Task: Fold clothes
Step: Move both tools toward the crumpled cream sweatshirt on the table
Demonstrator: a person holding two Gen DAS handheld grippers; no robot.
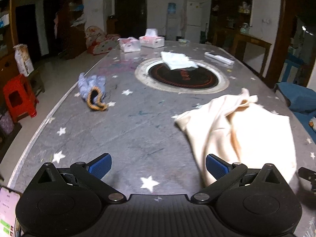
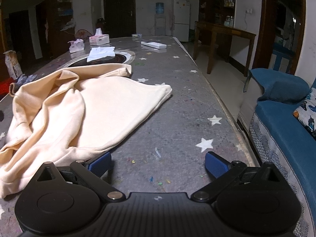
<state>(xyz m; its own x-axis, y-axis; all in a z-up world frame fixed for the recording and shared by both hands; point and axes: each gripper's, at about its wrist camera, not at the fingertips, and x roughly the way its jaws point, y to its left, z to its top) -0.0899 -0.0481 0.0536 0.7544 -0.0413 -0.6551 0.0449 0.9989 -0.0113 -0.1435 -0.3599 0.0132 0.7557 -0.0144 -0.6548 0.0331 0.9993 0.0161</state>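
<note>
Left gripper [image 1: 159,166]: jaws wide, holding nothing, low over the bare tabletop [image 1: 138,130] just left of the garment
Right gripper [image 2: 158,165]: jaws wide and empty, over the tabletop [image 2: 177,118] at the garment's near right edge; the left pad [image 2: 99,164] sits just beside the cloth, though whether it touches is hard to tell
Garment [image 1: 243,130]: cream, rumpled and unfolded, lying on the near right part of the tabletop; in the right view [image 2: 79,106] it spreads leftward, with a bunched fold on the left
Folded cloth [image 1: 177,60]: white, farther back, partly over the round black hob [image 1: 183,77]
Glove [image 1: 92,90]: blue-grey with a dark cuff, near the left edge, well apart from the garment
Tissue box [image 1: 152,38]: at the far end
Sofa [image 2: 282,106]: blue, beside the tabletop on the right
</note>
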